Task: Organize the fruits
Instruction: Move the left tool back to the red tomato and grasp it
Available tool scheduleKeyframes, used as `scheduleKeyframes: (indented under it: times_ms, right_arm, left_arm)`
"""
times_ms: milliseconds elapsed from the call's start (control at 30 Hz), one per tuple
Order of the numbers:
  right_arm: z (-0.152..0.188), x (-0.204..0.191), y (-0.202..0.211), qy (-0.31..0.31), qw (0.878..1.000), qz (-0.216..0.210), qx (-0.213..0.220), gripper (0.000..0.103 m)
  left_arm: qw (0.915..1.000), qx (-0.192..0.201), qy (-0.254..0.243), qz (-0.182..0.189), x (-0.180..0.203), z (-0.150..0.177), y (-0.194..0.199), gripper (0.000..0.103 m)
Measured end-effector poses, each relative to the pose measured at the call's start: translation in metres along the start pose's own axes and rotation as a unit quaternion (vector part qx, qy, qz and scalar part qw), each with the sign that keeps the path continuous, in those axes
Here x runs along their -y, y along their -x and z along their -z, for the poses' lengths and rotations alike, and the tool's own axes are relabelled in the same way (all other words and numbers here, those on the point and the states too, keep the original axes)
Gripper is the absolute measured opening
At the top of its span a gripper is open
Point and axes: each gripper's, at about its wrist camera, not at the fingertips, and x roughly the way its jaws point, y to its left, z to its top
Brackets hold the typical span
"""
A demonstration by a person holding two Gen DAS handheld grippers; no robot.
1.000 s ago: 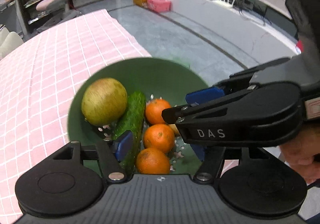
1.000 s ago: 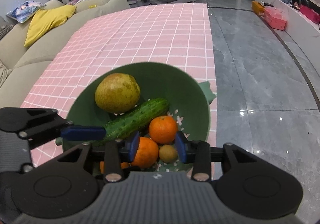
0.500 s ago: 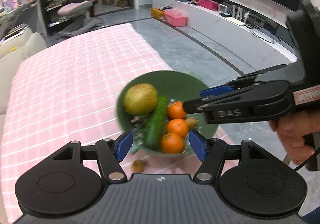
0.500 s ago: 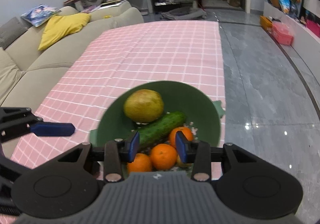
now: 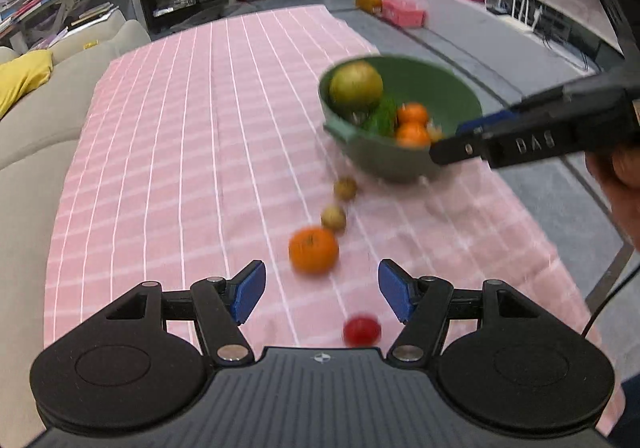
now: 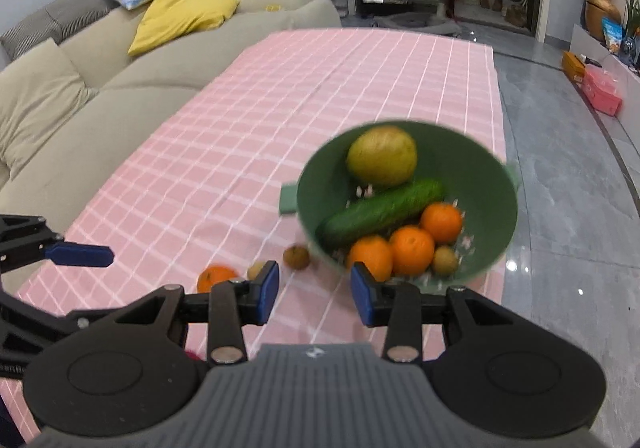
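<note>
Legibly, one marking only: "DAS", read reversed on the right hand-held gripper (image 5: 472, 143) in the left wrist view. Left hand-held gripper (image 5: 322, 290): blue pads spread apart, holding nothing. Right hand-held gripper: pads likewise parted and empty in its own view.

One green bowl (image 6: 476, 163) near the table's (image 6: 256, 119) right edge, holding one pear (image 6: 382, 155), one cucumber (image 6: 384, 211), three bowl tangerines (image 6: 412, 250) and one kiwi (image 6: 445, 260).

Loose on the pink checked tablecloth, toward the near edge beside the bowl: one loose tangerine (image 5: 313, 250), two small brown fruits (image 5: 334, 217), one small red fruit (image 5: 361, 330), blurred.
</note>
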Motion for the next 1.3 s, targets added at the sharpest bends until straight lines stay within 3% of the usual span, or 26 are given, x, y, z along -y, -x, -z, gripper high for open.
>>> scheduleKeyframes:
  times_ms: [367,733,1100,1300]
  right_arm:
    - [0.043,-0.018,-0.019,-0.010,0.999,0.000,-0.048,0.037]
    - [0.030,-0.022,-0.038,-0.014,0.999,-0.001,-0.049,0.037]
    - [0.030,-0.019,-0.045,-0.015,0.998,0.001,-0.055,0.037]
    - [0.027,-0.023,-0.052,-0.017,0.998,0.004,-0.053,0.037]
  left_arm:
    - [0.9994,-0.025,0.014,0.021,0.002,0.039,-0.017,0.076]
    - [0.9987,-0.032,0.019,0.036,0.012,0.045,-0.049,0.075]
    - [0.9968,-0.035,0.036,0.063,0.010,0.048,-0.066,0.042]
    - [0.9956,-0.034,0.046,0.074,0.003,0.049,-0.062,0.034]
